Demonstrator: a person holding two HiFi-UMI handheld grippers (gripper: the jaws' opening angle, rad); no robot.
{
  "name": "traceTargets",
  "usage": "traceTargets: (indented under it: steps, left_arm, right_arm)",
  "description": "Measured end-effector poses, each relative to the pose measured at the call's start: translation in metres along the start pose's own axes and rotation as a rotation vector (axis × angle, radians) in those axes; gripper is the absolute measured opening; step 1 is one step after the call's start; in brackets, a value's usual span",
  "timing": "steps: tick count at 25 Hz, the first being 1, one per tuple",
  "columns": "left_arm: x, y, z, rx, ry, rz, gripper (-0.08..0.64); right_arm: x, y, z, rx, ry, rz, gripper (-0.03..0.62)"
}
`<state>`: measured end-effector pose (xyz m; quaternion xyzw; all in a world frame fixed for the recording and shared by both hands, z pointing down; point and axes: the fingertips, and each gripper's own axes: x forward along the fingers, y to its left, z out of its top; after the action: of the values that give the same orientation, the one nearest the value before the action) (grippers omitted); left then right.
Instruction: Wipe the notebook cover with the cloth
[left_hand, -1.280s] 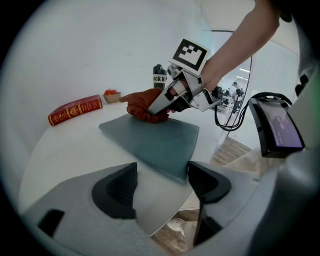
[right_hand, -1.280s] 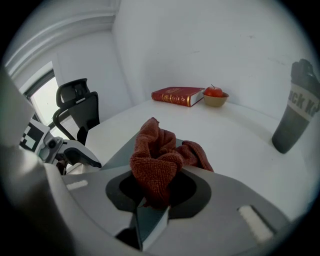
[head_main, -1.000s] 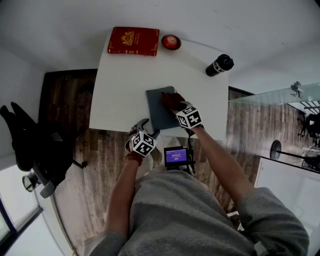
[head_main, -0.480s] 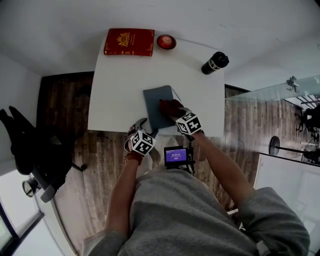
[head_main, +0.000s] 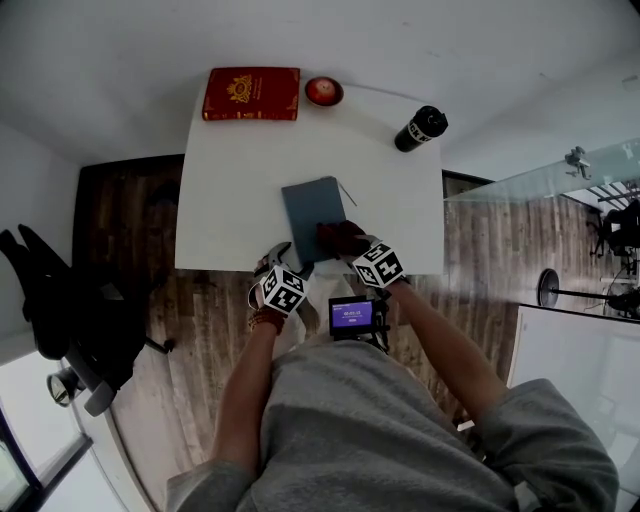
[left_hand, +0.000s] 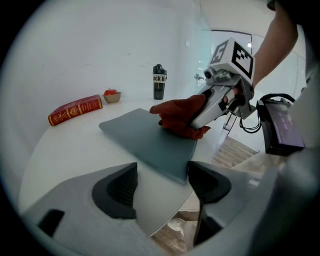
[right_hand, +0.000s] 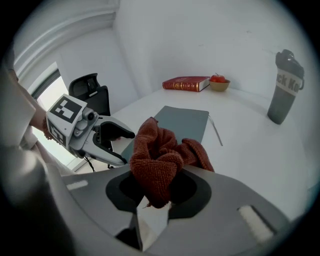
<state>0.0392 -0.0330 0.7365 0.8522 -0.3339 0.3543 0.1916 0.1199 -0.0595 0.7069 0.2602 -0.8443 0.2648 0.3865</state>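
Rust-red cloth (right_hand: 159, 150), bunched, is clamped between the jaws of the right gripper (right_hand: 158, 189); a wad of it fills the gap between the pads and the rest spills forward. In the head view, the cloth rests on the near right part of the grey-blue notebook (head_main: 308, 208), with the gripper slanted down onto it.

The notebook lies closed and flat on the white table (head_main: 230, 200), close to the near edge and turned slightly off square. A thin strand runs along its right side; what it is cannot be made out.

Left gripper (left_hand: 161, 181): jaws stand wide apart, nothing gripped. It sits at the near table edge, and the notebook's near corner lies just ahead of its right-hand jaw. Contact cannot be confirmed.

At the far edge of the table are a red hardback book (head_main: 251, 94), a small bowl (head_main: 324, 91) holding something red just beside it, and a black bottle (head_main: 420, 128) standing well apart to the right.
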Motion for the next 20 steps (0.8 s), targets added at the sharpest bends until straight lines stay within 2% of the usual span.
traceTargets:
  steps: [9, 11, 13, 15, 16, 20]
  left_arm:
    - [0.000, 0.002, 0.000, -0.003, 0.000, -0.003, 0.313]
    - [-0.001, 0.000, 0.001, -0.010, -0.004, -0.040, 0.314]
    - [-0.005, -0.007, 0.001, 0.012, 0.005, -0.114, 0.321]
    - [-0.015, -0.012, 0.009, 0.049, -0.015, -0.162, 0.322]
    - [-0.024, -0.010, 0.019, 0.058, -0.053, -0.162, 0.316]
    - [-0.077, 0.020, 0.089, 0.023, -0.313, -0.066, 0.280]
  right_arm:
    - [-0.001, 0.006, -0.006, -0.022, 0.045, 0.028, 0.100]
    - [-0.001, 0.004, -0.003, -0.030, 0.069, 0.051, 0.103]
    - [-0.007, 0.002, 0.008, -0.059, 0.077, 0.059, 0.109]
    - [-0.020, 0.005, 0.034, -0.105, 0.017, 0.058, 0.112]
    - [-0.030, 0.008, 0.053, -0.127, -0.040, 0.062, 0.112]
    - [-0.091, 0.028, 0.133, -0.201, -0.334, 0.051, 0.114]
